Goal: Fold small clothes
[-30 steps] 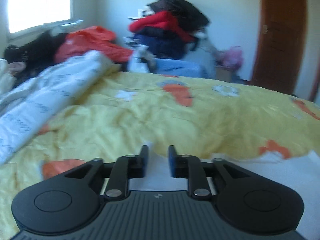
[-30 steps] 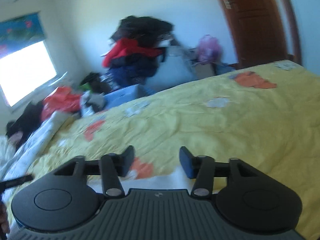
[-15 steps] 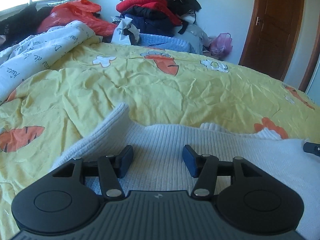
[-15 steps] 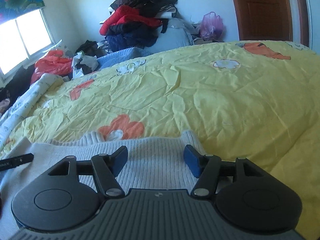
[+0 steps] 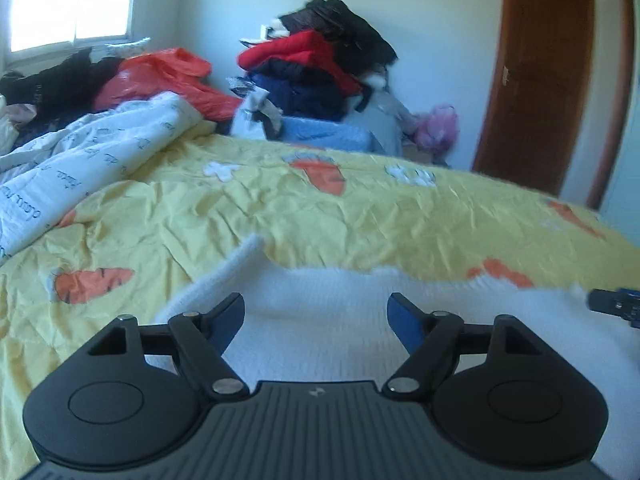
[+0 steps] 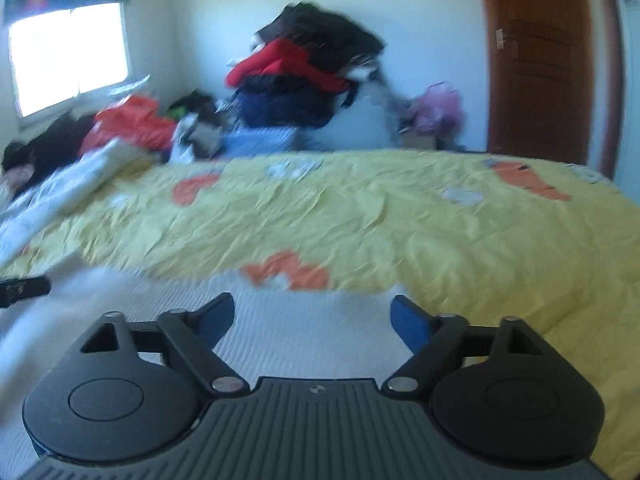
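Note:
A white ribbed knit garment (image 5: 320,308) lies flat on the yellow carrot-print bedspread (image 5: 360,216), near the front edge. My left gripper (image 5: 316,316) is open and empty, just above the garment's left part. My right gripper (image 6: 312,316) is open and empty, above the garment's right part (image 6: 280,320). The tip of the right gripper shows at the right edge of the left wrist view (image 5: 616,304). The tip of the left gripper shows at the left edge of the right wrist view (image 6: 24,288).
A white printed quilt (image 5: 80,168) is bunched along the bed's left side. A pile of dark and red clothes (image 5: 320,72) stands against the far wall. A brown wooden door (image 5: 548,80) is at the right. A pink bag (image 5: 436,128) lies beside the pile.
Both grippers have opened wider and tilted up a little over the garment. A second ago the left gripper was nearly shut; the garment now lies released on the bedspread.

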Demonstrator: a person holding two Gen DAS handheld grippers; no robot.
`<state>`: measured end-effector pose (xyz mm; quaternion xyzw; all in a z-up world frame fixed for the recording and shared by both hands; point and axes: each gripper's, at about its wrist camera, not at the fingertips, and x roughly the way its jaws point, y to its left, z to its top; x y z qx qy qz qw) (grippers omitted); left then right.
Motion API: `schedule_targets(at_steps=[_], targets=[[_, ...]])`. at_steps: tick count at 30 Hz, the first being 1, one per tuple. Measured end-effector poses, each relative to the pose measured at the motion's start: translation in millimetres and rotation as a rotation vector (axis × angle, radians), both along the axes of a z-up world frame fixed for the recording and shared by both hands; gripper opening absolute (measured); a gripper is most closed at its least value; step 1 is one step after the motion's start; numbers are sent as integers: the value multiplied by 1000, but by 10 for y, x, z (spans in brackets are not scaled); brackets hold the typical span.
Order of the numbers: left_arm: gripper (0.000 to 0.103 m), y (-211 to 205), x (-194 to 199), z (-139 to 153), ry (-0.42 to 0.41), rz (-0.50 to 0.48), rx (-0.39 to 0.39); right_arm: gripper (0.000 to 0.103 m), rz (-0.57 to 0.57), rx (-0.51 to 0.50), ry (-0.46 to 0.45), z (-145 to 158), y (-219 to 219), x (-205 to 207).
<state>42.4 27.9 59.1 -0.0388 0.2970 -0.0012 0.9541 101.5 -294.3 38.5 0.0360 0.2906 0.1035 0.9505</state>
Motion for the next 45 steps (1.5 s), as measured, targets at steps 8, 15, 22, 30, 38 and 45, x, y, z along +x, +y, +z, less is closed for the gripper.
schedule_targets(at_steps=[8,15,22,30,38,45], targets=[[87,-77,108,-389,56,5,122,91,-34,0,84,-308,-100,77],[90,-46,137,-386,68,15,103,96,-8,-14,96,-341,-44,87],[91,-40,-338,-158,25,65,43,96,-15,3,88,-337,-64,75],[93,-104,-433,-291,62,60,83,96,-15,10,86,-333,-83,70],[94,-103,-452,-396,34,39,111,95,-50,-70,71,-191,35,-24],[95,-95,-467,-422,17,35,105,98,75,-72,56,-157,282,-222]])
